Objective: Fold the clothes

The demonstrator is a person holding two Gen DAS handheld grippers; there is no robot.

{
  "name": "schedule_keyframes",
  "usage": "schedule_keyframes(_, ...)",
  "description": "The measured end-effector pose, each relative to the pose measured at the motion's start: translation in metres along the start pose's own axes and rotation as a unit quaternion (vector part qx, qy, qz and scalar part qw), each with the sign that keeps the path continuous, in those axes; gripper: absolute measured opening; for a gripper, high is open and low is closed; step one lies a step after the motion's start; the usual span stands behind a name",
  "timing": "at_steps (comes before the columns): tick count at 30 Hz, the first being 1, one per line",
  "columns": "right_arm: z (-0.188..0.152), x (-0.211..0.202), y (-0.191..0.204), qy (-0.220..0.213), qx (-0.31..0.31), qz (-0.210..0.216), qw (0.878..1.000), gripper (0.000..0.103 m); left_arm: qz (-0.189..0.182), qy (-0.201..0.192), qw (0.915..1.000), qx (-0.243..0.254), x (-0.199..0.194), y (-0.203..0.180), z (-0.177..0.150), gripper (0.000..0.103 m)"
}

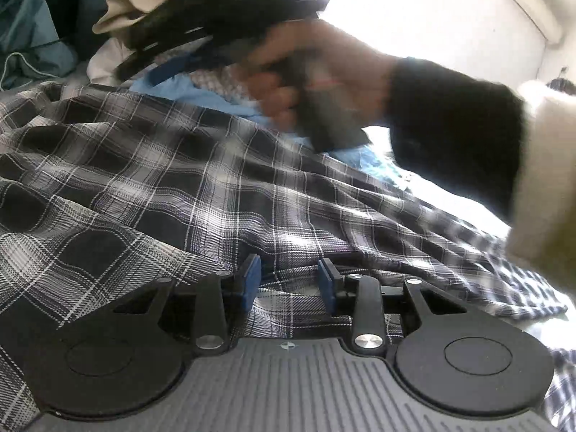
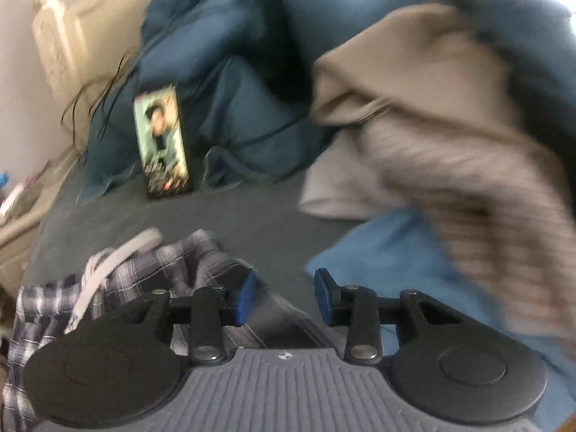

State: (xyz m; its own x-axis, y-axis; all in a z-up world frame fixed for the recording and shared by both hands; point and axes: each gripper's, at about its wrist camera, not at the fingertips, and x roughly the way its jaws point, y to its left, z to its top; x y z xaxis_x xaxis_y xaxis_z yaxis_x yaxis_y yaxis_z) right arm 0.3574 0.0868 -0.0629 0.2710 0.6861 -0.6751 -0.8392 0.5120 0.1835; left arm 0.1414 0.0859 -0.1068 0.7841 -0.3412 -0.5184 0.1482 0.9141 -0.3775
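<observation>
The plaid shirt lies rumpled across the bed. The left gripper sits on it, spread with cloth between, not pinching; the right gripper hangs spread and empty. Laying-out stage, I'd say; next, grab an edge

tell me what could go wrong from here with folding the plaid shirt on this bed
1. The black-and-white plaid cotton shirt lies rumpled under the open left gripper; closing here may pinch several layers at once.
2. The open right gripper holds nothing and its view is blurred, so it could snag the loose white drawstring beside it.
3. The light blue garment and beige cloth lie close by and could get dragged into the fold.
</observation>
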Motion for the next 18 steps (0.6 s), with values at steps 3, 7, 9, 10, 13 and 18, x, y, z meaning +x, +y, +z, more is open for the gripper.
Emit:
schedule_keyframes(3,0.004,0.028,0.005,0.028,-0.008,0.011,1.0,0.039,-0.001,-0.002,1.0,0.005,0.001,0.0,-0.002,0.035)
schedule_keyframes(7,0.005,0.044,0.006,0.046,-0.003,0.021,0.999,0.038,-0.013,-0.002,0.9999,-0.009,0.0,0.004,-0.003,0.035)
schedule_keyframes(9,0.005,0.046,0.009,0.052,-0.011,0.023,0.998,0.039,-0.017,-0.003,0.9998,-0.013,0.0,0.006,-0.004,0.035)
schedule_keyframes(10,0.006,0.047,0.011,0.055,-0.015,0.027,0.998,0.039,-0.017,-0.003,0.9998,-0.013,0.0,0.006,-0.004,0.035)
schedule_keyframes(13,0.007,0.046,0.014,0.061,-0.022,0.038,0.997,0.039,-0.017,-0.004,0.9998,-0.012,0.0,0.005,-0.005,0.035)
schedule_keyframes(18,0.01,0.051,0.011,0.064,0.001,0.049,0.997,0.039,-0.016,-0.004,0.9998,-0.009,0.001,0.004,-0.007,0.035)
